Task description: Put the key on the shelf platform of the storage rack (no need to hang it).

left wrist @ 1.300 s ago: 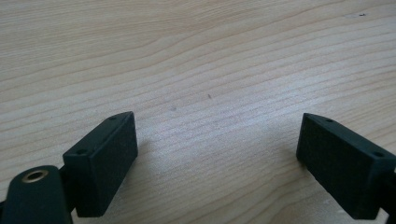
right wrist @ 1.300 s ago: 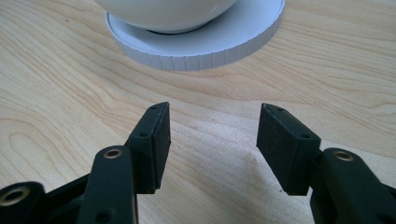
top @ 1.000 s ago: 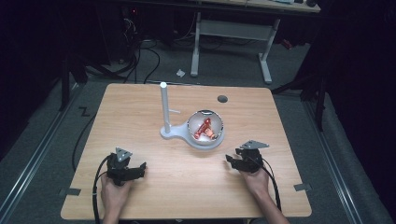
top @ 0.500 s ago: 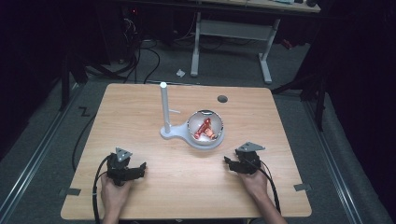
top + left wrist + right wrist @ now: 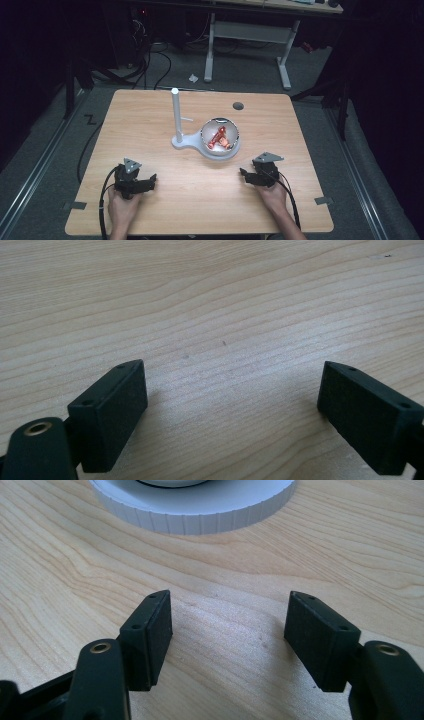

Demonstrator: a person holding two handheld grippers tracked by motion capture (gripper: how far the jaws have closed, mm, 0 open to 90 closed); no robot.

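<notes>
**A:** Where are your tongs?

**B:** My right tongs [image 5: 243,173] sit low over the counter [image 5: 150,125], jaws spread wide with bare wood between them, gripping nothing. In the right gripper view [image 5: 227,625] the ribbed white rim of the dish base [image 5: 192,510] lies just ahead of the tips, apart from them. My left tongs [image 5: 151,178] are just as wide open and empty; in the left gripper view [image 5: 232,405] there is plain wood grain between and ahead of the jaws.

**A:** Anything changed?

**B:** Over the last second my right hand [image 5: 272,195] has eased a little toward me and down, while the left has stayed put. I read that as settling, not an approach; no grasp has begun.

**A:** And the thing to handle?

**B:** The orange-red piece [image 5: 220,139] lies inside the shiny bowl [image 5: 220,135], ahead of the right tongs and slightly inward. Just beyond, toward the left tongs' side, a white post [image 5: 175,115] stands upright on the same white base [image 5: 187,144].

**A:** The surroundings?

**B:** The counter is pale wood with a small dark round hole [image 5: 238,106] far ahead of the right tongs. Past it the room is dim: grey floor, loose cables [image 5: 150,65], and a white-legged desk frame [image 5: 247,35].
</notes>
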